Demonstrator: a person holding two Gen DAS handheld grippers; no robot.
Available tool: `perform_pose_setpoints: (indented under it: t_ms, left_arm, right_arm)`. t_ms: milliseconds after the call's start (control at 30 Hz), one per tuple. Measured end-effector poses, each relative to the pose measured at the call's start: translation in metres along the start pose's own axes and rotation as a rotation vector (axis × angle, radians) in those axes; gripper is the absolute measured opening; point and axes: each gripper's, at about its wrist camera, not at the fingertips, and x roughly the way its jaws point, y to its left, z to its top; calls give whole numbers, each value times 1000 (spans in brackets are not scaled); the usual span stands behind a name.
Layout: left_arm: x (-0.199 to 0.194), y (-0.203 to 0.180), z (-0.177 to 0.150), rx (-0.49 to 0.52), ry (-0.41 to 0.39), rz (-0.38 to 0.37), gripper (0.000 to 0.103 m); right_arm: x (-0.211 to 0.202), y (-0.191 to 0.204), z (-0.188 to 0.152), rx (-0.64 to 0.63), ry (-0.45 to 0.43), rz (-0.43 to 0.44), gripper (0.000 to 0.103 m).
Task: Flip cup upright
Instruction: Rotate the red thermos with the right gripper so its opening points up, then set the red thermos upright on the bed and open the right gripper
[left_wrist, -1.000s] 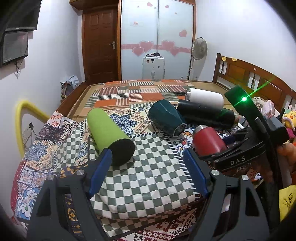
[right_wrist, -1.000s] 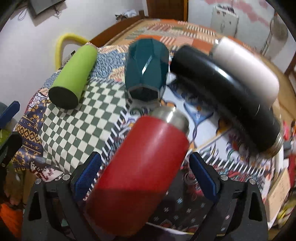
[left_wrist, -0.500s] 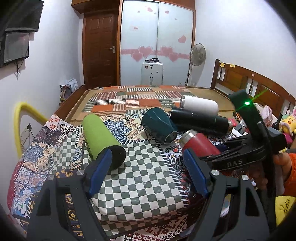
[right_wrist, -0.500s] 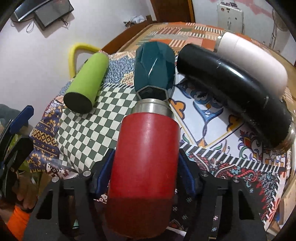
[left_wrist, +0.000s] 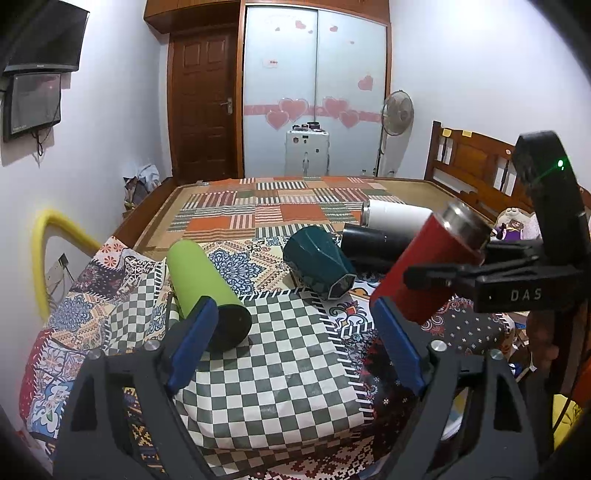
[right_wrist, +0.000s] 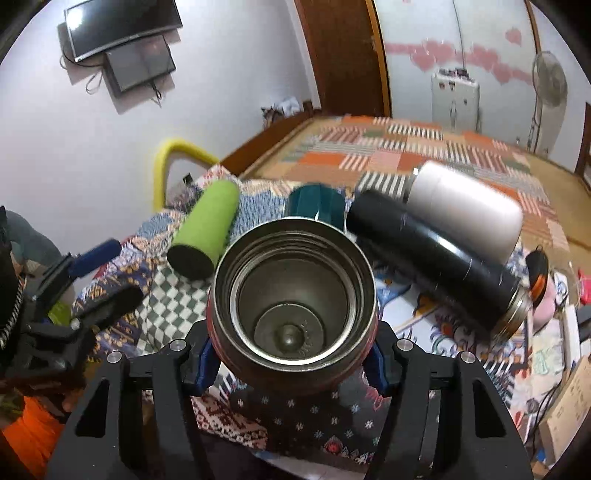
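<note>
My right gripper (right_wrist: 291, 360) is shut on a red steel cup (right_wrist: 293, 295). In the right wrist view its open steel mouth faces the camera. In the left wrist view the red cup (left_wrist: 424, 269) is tilted, mouth up and to the right, lifted off the cloth, with the right gripper (left_wrist: 443, 275) clamped round it. My left gripper (left_wrist: 295, 332) is open and empty above the checkered cloth (left_wrist: 277, 362), beside a green cup's (left_wrist: 207, 288) black end.
On their sides on the patterned cloth lie the green cup (right_wrist: 207, 232), a teal faceted cup (left_wrist: 319, 262), a black flask (right_wrist: 439, 258) and a white flask (right_wrist: 465, 206). A yellow rail (left_wrist: 48, 254) stands left. A wooden headboard (left_wrist: 476, 166) is at right.
The right gripper closed on the red cup, lifted it off the cloth and tilted it so its mouth turns upward toward the camera. The left gripper stayed open and pulled back slightly.
</note>
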Motion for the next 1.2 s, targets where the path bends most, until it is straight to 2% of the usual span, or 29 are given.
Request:
perform_pose_setpoints:
  t_ms: [233, 633, 933, 1200]
  left_arm:
    - [4, -2, -2, 5, -4, -1, 91]
    - [19, 12, -11, -31, 36, 9, 93]
    - [24, 25, -15, -67, 46, 7, 94]
    - [20, 25, -14, -52, 32, 19, 94]
  right_arm:
    - [5, 6, 5, -46, -56, -24, 59]
    - [47, 20, -4, -119, 49, -41, 59]
    - [50, 20, 0, -132, 23, -47, 59]
    - [58, 22, -3, -114, 20, -26, 62]
